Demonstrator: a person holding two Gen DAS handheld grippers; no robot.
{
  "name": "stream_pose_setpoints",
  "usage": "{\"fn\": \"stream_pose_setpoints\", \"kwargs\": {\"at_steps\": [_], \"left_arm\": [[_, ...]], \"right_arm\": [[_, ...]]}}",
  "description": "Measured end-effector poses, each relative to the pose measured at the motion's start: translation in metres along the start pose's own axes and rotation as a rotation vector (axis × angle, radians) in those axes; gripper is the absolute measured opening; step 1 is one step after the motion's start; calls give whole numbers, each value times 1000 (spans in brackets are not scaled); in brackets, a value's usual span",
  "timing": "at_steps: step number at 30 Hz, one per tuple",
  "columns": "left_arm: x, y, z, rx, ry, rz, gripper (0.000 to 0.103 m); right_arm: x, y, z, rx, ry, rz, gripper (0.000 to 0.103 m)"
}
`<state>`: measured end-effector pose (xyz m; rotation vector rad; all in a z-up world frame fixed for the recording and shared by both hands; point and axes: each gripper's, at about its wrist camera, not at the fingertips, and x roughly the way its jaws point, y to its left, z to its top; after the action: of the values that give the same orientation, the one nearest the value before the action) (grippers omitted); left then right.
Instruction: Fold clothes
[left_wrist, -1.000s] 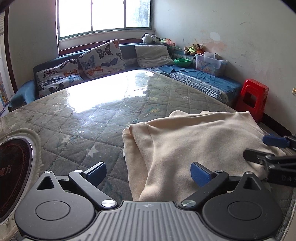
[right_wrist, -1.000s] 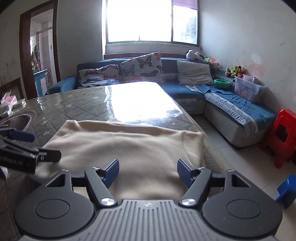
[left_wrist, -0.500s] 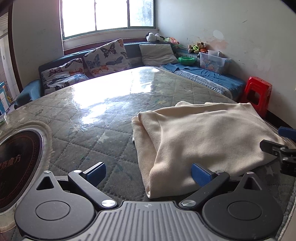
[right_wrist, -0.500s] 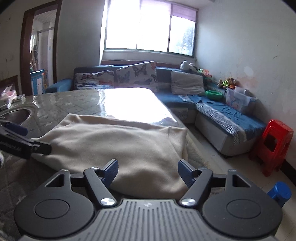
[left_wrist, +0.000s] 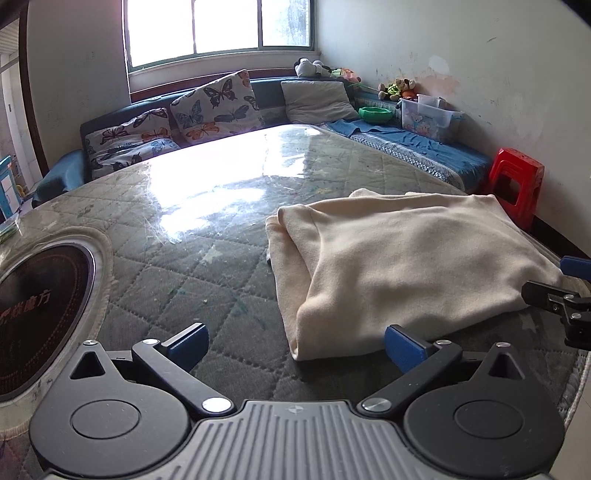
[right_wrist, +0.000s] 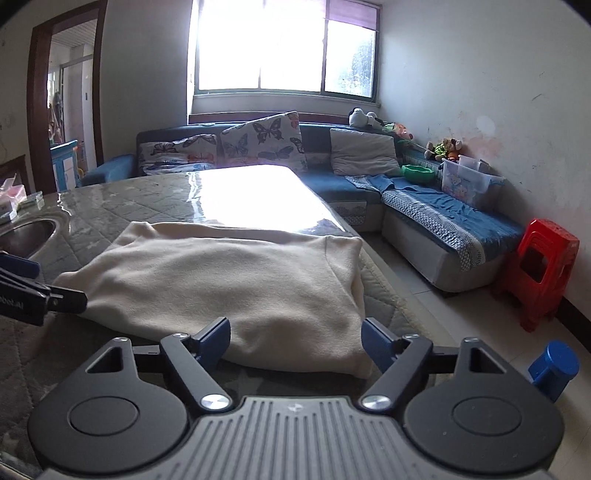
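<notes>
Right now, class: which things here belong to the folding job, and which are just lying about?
Job: cream garment, left gripper, right gripper, table.
Lying about: red stool, butterfly cushions, green bowl, soft toys.

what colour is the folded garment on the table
Cream, plain; the folded garment shows best in the left wrist view.

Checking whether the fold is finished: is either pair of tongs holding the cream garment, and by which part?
Nothing is held. The left tongs stand open, the right tongs are opening, both at the near edge of the cream garment.
</notes>
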<state>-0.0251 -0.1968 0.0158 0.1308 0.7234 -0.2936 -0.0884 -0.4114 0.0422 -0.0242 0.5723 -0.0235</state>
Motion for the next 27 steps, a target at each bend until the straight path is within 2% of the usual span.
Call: {"fn": "stream_pose_setpoints", "kwargs": {"at_steps": [6, 13, 17, 27], "left_arm": [[-6, 0, -6, -1, 10, -9, 103], [-13, 0, -15, -9, 14, -31, 103], [-18, 0, -20, 3, 10, -24, 103], [-29, 1, -29, 16, -3, -28, 103]], "right_arm": [[-3, 13, -3, 7, 1, 6, 89], [-8, 19, -8, 39, 15, 1, 93], [-11, 23, -11, 46, 21, -15, 99], [-13, 27, -17, 93, 39, -24, 103]]}}
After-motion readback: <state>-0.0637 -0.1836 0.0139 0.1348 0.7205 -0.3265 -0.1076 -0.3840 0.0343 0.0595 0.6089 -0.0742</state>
